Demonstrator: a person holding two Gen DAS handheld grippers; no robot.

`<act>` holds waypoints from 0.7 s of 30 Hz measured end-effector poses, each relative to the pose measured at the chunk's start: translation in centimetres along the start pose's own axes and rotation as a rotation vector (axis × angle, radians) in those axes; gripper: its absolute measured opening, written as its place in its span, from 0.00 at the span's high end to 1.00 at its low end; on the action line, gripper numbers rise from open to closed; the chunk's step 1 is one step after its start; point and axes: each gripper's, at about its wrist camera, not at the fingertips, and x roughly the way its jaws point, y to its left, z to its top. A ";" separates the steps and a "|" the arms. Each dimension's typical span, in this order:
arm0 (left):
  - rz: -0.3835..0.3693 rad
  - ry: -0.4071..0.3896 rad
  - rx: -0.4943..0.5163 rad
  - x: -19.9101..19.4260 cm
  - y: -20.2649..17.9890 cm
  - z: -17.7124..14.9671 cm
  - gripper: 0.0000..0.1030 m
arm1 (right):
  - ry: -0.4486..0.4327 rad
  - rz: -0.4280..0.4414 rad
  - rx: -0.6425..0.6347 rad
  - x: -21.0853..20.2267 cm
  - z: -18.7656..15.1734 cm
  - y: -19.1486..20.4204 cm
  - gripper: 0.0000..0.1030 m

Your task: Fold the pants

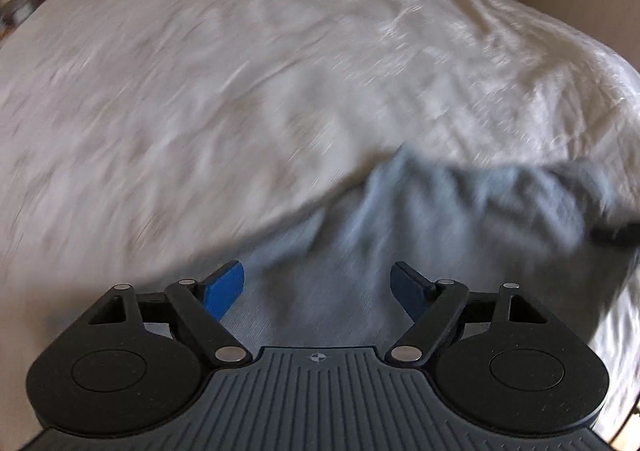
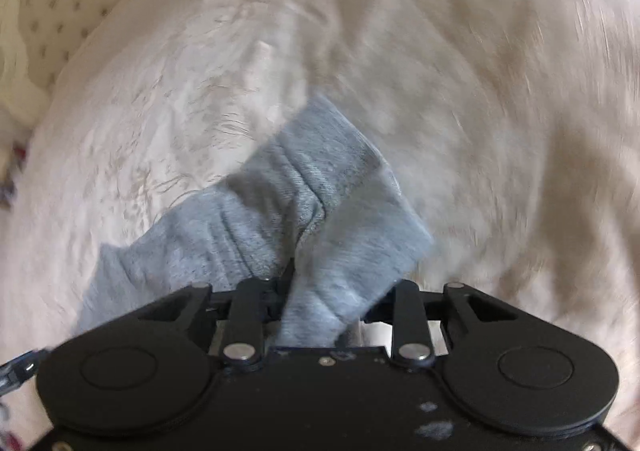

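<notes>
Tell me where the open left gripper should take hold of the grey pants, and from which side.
Probably the near flat edge of the grey pants, straight ahead of the left gripper, whose jaws stand open over it. Come in low from the bed's near side, since the cloth lies flat there. The bunched far end is already clamped in the right gripper.

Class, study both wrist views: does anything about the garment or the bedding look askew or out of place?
Yes. The grey pants lie bunched and creased on the white bedspread, not flat. The right gripper is clamped on a wad of the cloth; the left gripper is open above it. Heavy motion blur hides finer detail.
</notes>
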 end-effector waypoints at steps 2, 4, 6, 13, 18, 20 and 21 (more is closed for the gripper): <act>0.000 0.034 -0.037 -0.6 1.9 -1.6 0.23 | -0.043 -0.037 -0.128 -1.7 0.3 2.9 0.74; -0.008 0.072 -0.082 -0.9 3.9 -3.5 0.23 | -0.089 -0.056 -0.236 -3.9 0.3 6.0 0.75; -0.019 0.100 -0.128 -1.0 6.0 -4.7 0.23 | -0.133 -0.056 -0.330 -6.1 0.0 9.6 0.75; -0.068 0.140 -0.229 -1.2 11.7 -7.3 0.23 | -0.255 0.044 -0.709 -13.5 -5.5 24.5 0.75; -0.095 0.084 -0.327 -2.9 16.6 -8.1 0.22 | -0.246 0.169 -0.950 -13.4 -13.5 33.9 0.75; -0.097 0.069 -0.372 -3.4 18.5 -8.7 0.22 | -0.222 0.201 -1.051 -11.4 -17.7 36.9 0.75; -0.098 0.064 -0.401 -3.6 19.6 -9.1 0.22 | -0.200 0.211 -1.088 -10.2 -19.5 38.0 0.75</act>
